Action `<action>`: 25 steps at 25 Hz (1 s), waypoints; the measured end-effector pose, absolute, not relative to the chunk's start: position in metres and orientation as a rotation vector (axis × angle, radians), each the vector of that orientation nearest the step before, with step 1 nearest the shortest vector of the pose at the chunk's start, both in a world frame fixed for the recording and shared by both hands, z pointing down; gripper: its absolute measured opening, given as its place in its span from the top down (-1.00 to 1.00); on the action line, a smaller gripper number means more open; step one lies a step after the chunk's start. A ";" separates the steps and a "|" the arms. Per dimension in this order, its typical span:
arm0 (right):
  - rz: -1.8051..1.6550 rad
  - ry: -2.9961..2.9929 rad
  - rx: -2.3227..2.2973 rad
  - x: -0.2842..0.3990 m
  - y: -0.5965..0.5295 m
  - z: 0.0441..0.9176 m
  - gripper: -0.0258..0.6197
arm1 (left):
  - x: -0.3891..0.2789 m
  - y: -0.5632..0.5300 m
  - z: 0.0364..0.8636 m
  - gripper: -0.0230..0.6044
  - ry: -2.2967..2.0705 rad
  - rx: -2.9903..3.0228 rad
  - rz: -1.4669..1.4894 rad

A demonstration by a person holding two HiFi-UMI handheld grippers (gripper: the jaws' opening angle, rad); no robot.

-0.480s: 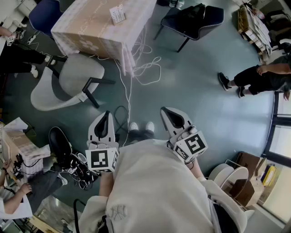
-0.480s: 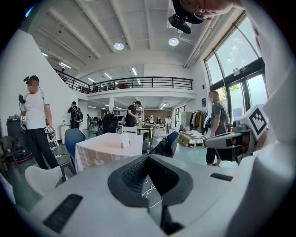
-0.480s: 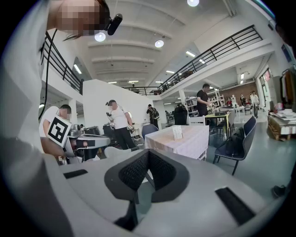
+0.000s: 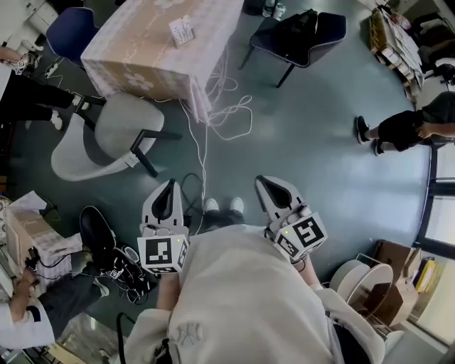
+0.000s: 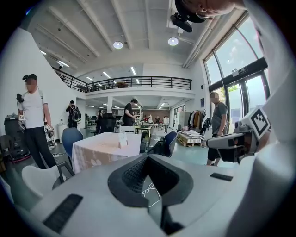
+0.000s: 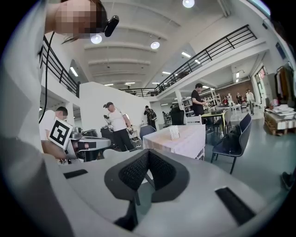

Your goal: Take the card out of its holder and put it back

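Both my grippers are closed and carry nothing. The left gripper [image 4: 168,186] has its jaws pressed together at the tip, and so does the right gripper [image 4: 266,183]. I hold them side by side, apart from each other, low in front of my chest and over the floor [image 4: 313,149], with my shoes [image 4: 221,205] between their tips.

The card [image 4: 181,28] stands upright in its holder [image 4: 185,35] on the table [image 4: 135,60], back from the near edge and well apart from both grippers. Between me and the table, loose white cables [image 4: 226,108] hang from its near right corner and trail over the floor.

A pale grey chair [image 4: 117,131] stands at the near left corner. A blue chair [image 4: 70,30] is by the left edge, and a dark chair [image 4: 323,32] with a black bag [image 4: 302,21] on it sits off the right edge. A bystander [image 4: 409,122] stands far to the right.
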State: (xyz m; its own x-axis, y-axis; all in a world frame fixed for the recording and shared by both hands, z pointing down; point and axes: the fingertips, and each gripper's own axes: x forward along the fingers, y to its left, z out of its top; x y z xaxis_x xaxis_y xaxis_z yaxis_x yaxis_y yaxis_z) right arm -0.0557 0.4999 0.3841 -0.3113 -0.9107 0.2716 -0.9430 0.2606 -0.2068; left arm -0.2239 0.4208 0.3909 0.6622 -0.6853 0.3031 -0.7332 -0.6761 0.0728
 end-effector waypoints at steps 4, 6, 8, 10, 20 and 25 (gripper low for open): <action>0.606 -2.445 1.855 -0.040 0.509 0.385 0.87 | -0.208 0.425 0.390 0.93 -1.128 2.699 0.370; 0.615 -2.431 1.861 -0.033 0.514 0.387 0.87 | -0.199 0.431 0.390 0.93 -1.110 2.709 0.369; 0.592 -2.423 1.851 -0.027 0.518 0.386 0.87 | -0.188 0.436 0.388 0.93 -1.097 2.719 0.370; 0.560 -2.428 1.849 -0.021 0.522 0.384 0.87 | -0.180 0.440 0.385 0.93 -1.094 2.729 0.368; 0.541 -2.476 1.778 0.004 0.528 0.385 0.87 | -0.163 0.455 0.378 0.93 -1.176 2.712 0.361; 0.557 -2.488 1.748 0.005 0.509 0.388 0.87 | -0.161 0.436 0.378 0.93 -1.187 2.691 0.359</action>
State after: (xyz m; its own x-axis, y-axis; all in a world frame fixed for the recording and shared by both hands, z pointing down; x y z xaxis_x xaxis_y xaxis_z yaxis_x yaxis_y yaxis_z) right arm 0.0051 0.5089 0.3882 -0.3597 -0.9006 0.2441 -0.9187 0.2961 -0.2614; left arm -0.1607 0.4357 0.3776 0.6524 -0.7003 0.2897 -0.7434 -0.6657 0.0651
